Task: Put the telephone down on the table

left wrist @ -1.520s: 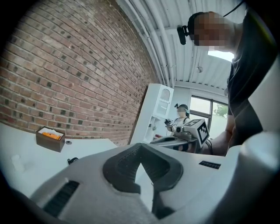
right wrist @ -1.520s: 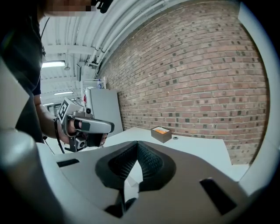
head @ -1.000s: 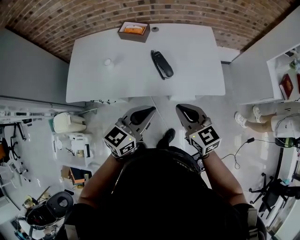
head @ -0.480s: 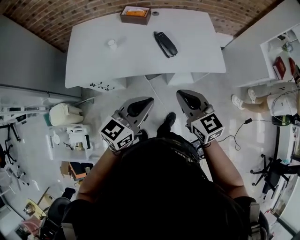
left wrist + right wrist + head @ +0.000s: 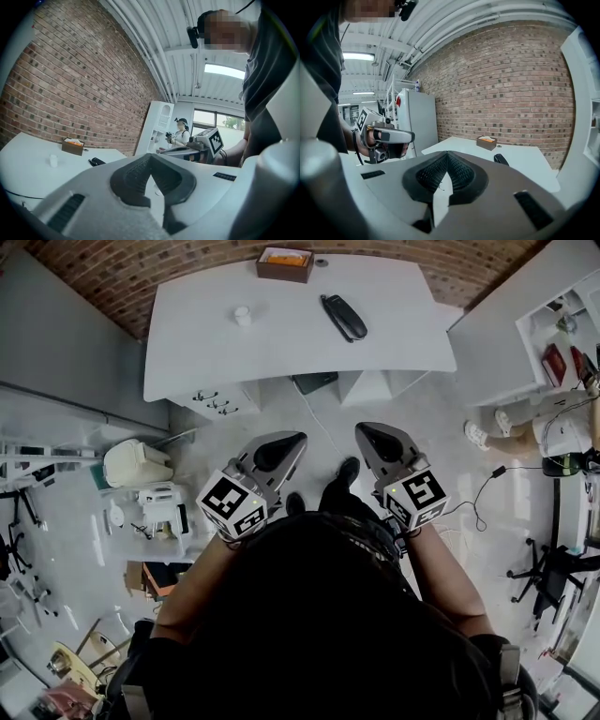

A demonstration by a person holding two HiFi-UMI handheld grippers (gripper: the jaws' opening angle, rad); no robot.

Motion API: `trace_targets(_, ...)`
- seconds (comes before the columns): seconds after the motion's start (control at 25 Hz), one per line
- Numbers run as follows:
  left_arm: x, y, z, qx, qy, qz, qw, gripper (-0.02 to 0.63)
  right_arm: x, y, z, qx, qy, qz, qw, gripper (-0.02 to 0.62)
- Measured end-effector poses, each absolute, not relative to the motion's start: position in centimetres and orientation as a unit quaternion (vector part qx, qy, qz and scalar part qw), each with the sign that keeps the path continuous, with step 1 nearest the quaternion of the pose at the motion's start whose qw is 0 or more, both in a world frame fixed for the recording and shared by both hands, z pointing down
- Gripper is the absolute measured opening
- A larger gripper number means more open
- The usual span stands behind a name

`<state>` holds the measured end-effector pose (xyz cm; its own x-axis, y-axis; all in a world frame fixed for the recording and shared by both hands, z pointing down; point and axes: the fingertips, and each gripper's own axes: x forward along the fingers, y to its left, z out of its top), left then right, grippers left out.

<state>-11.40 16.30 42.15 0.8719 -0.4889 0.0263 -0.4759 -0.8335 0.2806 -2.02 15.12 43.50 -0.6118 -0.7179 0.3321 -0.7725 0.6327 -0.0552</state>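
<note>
- I am holding the left gripper (image 5: 296,440) (image 5: 150,159) in front of me. Its jaws are pressed together and nothing is sitting between the ribbed pads.
- I am holding the right gripper (image 5: 364,433) (image 5: 447,158) beside it, jaws closed the same way and gripping nothing.
- The only print I am seeing is the black-and-white square pattern on the left marker cube (image 5: 234,509) and the right marker cube (image 5: 417,501). These are patterns, not words.
- The telephone (image 5: 343,317) (image 5: 96,162) (image 5: 500,160) is lying flat and slantwise on the white table (image 5: 281,348), right of its middle. It is far from me and well apart from both grippers.
- A brown box (image 5: 285,263) (image 5: 72,146) (image 5: 487,142) with something orange inside is sitting at the table's far edge, to the left of the telephone. Any label on it is too small to read.
- A small white cup (image 5: 243,315) (image 5: 53,161) is standing on the left part of the table.
- Pale floor is stretching between my grippers and the table, and my dark shoe (image 5: 348,470) is showing just below the right gripper.
- A cable (image 5: 478,488) is trailing over the floor at the right, off to one side.
- Another person (image 5: 553,437) is at the far right beside white shelves (image 5: 562,343).
- A brick wall (image 5: 141,277) is running behind the table.
</note>
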Motion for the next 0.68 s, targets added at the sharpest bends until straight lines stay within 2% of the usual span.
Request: trace_targets(0.68,-13.6,17.3,41.0,0.959,-0.252,-0.035,0.129,0.006,-3.1,16.1,41.2,0.439,-0.886,0.075,0.129,0.015)
